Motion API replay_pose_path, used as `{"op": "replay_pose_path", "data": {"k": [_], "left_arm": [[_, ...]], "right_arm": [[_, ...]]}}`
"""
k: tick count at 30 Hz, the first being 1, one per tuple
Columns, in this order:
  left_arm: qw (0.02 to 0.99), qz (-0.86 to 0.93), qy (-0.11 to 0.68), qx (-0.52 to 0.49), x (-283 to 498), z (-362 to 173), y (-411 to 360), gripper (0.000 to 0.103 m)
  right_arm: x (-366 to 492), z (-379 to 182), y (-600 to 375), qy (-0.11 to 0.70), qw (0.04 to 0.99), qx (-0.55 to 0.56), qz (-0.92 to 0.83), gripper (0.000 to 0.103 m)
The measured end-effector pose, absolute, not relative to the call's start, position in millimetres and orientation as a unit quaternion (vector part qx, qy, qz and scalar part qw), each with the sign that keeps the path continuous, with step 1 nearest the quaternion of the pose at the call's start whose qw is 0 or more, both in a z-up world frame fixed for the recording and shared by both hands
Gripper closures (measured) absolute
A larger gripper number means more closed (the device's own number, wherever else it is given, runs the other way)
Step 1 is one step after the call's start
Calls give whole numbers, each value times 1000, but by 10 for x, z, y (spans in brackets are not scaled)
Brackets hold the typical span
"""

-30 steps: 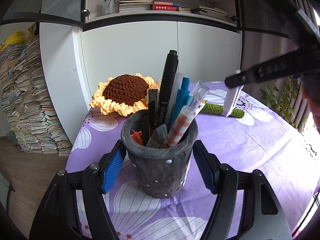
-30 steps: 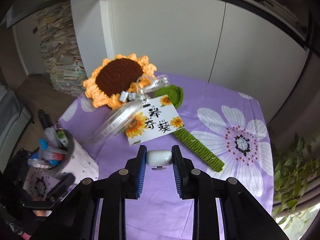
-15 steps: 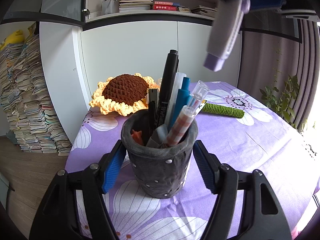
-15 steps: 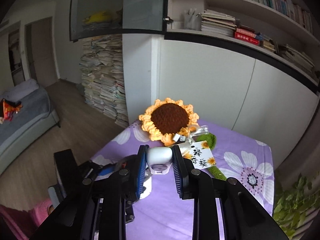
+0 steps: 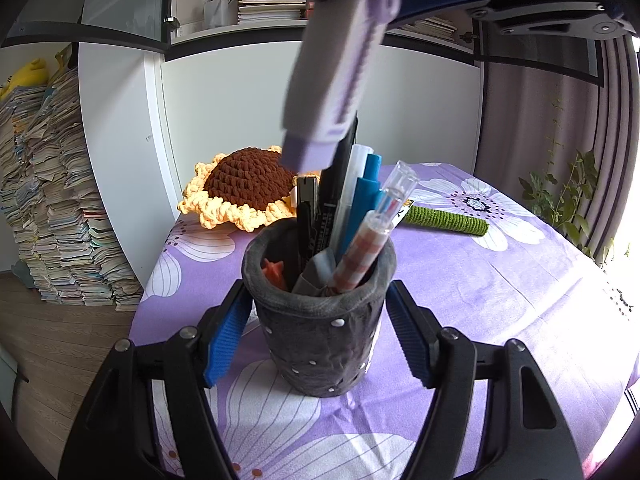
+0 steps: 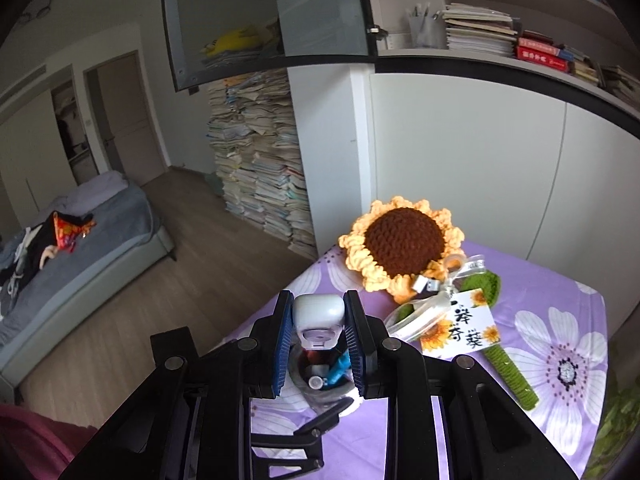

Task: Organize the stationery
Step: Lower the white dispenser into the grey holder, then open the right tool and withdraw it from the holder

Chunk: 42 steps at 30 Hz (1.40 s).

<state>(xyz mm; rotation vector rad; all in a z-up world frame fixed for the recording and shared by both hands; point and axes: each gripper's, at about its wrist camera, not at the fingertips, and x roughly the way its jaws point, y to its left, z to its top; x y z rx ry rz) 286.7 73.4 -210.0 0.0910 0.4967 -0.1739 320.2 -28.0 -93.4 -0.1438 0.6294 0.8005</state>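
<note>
Your purple flower-printed tablecloth (image 5: 500, 280) covered the tabletop, and the yellow-and-brown crocheted sunflower (image 5: 244, 188) lay near its far left corner, with its green crocheted stem (image 5: 444, 220) stretched toward the right and a white card with printed sunflowers (image 6: 466, 330) resting against it.

Your dark grey felt pen cup with small white studs (image 5: 320, 332) stood upright near the left edge of the tabletop, packed with a black marker (image 5: 336, 184), a teal-capped pen (image 5: 366, 196), a clear pen with an orange checked barrel (image 5: 368, 252) and a small orange item (image 5: 274, 272) low inside.

Your left gripper (image 5: 316, 332) bracketed that cup, one blue pad (image 5: 226, 340) on each side. The left pad lay against or just beside the wall, while a sliver of tablecloth showed between the right pad and the cup, so the jaws stood spread rather than clamped.

Your right gripper (image 6: 319, 334) was clenched on the white and lilac correction-tape dispenser (image 5: 336, 76), pinching its upper end between the blue pads. You held the dispenser in the air directly over the cup's mouth, tilted, with its lilac lower end just above the pen tops and close to the black marker; whether they touched could not be told.
</note>
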Motion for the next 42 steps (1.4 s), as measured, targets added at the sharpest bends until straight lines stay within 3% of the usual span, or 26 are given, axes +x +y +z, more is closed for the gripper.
{"op": "replay_pose_path", "data": {"k": [14,25,35,39,42], "left_arm": [[963,-86,250,45,2871,-2118,711,33],[963,-87,253,42,2890,-2101,711,33],[963,-87,253,41,2898,-2100,715,33],[963,-87,253,41,2901,-2100,718,33],[962,-87,254,41,2902,-2101,722,33]], "right_arm": [[3375,-1278,-87,329,851,-105,395,76],[3488,-1352,-179,381,825,-72,410,76],[3351,-1143,-490,342,851,-40,395,76],[3301,-1165,-706,345,860,-27,375,74],[3278,-1252,-898,359,864,-12,352,67]]}}
